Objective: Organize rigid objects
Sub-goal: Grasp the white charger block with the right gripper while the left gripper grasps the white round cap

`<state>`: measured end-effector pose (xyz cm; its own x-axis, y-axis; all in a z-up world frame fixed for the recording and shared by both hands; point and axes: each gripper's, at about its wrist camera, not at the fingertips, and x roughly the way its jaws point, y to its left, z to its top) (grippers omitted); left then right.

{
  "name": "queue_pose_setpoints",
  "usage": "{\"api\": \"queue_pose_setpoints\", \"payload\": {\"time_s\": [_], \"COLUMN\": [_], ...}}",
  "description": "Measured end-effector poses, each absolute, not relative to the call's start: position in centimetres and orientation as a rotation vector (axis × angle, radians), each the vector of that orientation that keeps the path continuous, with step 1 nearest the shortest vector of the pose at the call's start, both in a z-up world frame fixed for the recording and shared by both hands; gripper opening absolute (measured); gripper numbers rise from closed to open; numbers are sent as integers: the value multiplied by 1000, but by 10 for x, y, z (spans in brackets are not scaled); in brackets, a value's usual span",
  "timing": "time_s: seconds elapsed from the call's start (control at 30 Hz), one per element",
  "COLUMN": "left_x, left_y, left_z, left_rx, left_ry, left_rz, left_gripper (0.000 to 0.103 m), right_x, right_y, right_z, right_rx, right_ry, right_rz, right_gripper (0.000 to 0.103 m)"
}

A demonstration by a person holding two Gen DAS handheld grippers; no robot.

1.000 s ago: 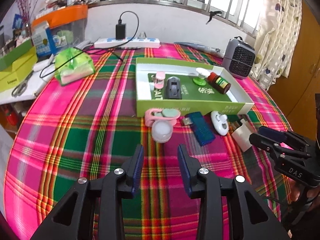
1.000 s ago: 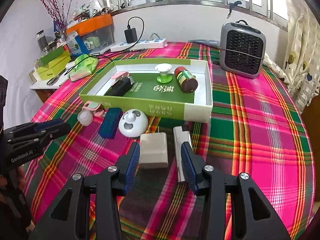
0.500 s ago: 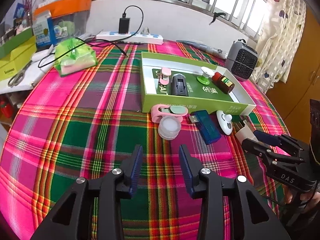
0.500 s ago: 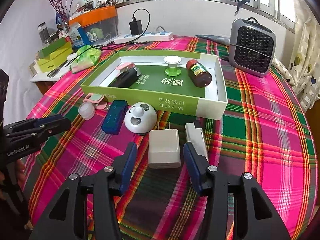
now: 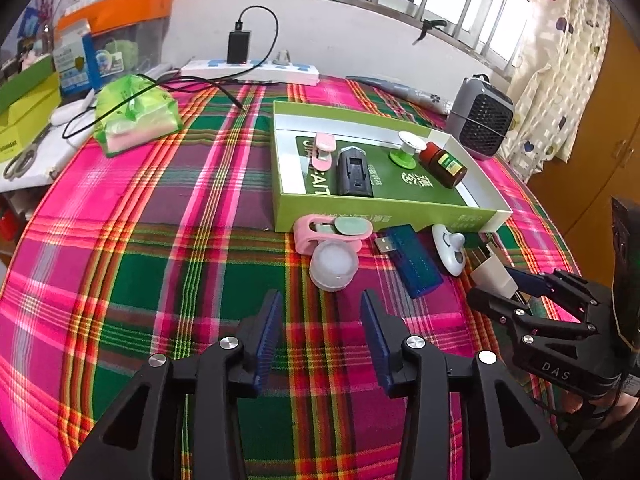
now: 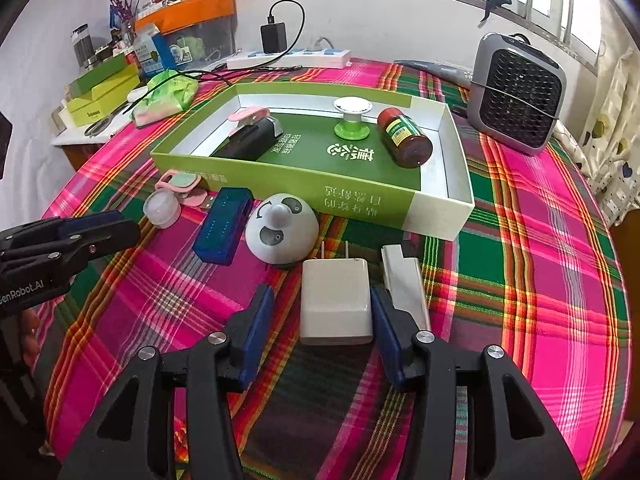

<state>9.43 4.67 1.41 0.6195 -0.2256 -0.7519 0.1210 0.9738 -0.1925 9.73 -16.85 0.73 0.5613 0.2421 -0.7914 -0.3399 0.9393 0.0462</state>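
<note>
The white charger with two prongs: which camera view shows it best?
The right wrist view. There the white charger lies flat in full view between the fingers of the open right gripper, prongs toward the green box. In the left wrist view, only a small part shows, behind the right gripper.

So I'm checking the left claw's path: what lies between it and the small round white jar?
Only bare plaid tablecloth lies between the left claw and the jar, as the left wrist view shows.
</note>
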Motion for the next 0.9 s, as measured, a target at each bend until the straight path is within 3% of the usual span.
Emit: {"api": "queue_pose_setpoints", "payload": {"time_s": [0.27, 0.4, 0.9], "left_x": [99, 102, 116], "left_y": [43, 42, 28], "left_z": [13, 13, 11], "left_rx": [-116, -113, -55], "left_ry": [887, 885, 887], "left_rz": [-207, -203, -172], "left_gripper": [40, 40, 41], "right_x": [98, 98, 90], "right_y": [-166, -167, -172], "right_z": [7, 7, 13], "right_rx": [-133, -139, -112], "right_ry": [905, 900, 876], "right_rz": [337, 334, 352], "right_gripper": [49, 35, 35]}}
